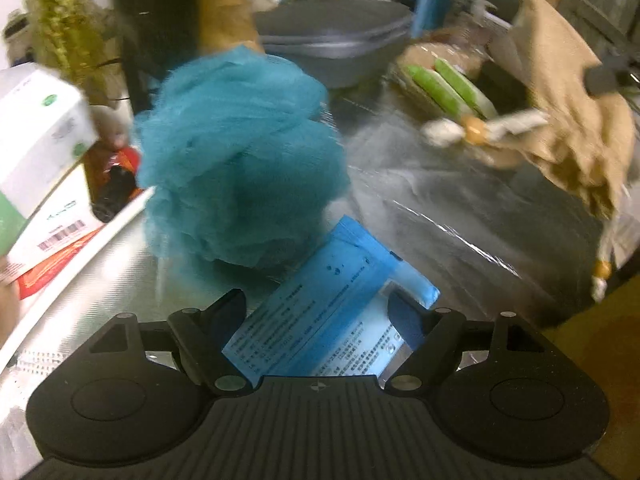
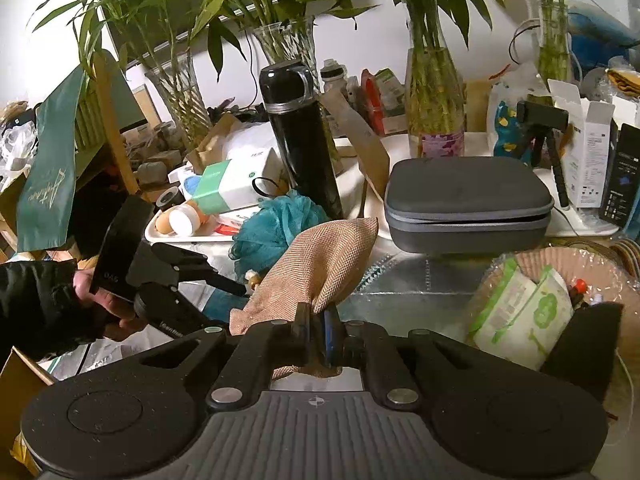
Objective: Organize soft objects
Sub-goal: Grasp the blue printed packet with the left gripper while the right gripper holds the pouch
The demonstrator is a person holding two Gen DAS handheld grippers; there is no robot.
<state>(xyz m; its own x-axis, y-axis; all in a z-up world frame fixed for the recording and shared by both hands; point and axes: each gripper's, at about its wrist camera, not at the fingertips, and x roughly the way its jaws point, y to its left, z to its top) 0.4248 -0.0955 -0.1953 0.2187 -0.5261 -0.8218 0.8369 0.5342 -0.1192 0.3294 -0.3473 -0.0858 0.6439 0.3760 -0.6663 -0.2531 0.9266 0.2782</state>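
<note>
A teal mesh bath pouf (image 1: 240,156) lies on the shiny table just ahead of my left gripper (image 1: 318,304), which is open and empty. A blue tissue packet (image 1: 332,316) lies flat between its fingers. My right gripper (image 2: 320,320) is shut on a tan burlap pouch (image 2: 320,264) and holds it above the table. The pouf (image 2: 276,228) and the left gripper (image 2: 224,280) also show in the right wrist view, left of the pouch. The pouch (image 1: 568,112) shows at the right of the left wrist view.
A woven basket (image 2: 592,272) at the right holds green-and-white wipe packs (image 2: 520,312). A grey zip case (image 2: 468,204), a black flask (image 2: 300,136), glass vases of bamboo (image 2: 436,112), a white tray (image 2: 168,236) with bottles and several boxes crowd the back.
</note>
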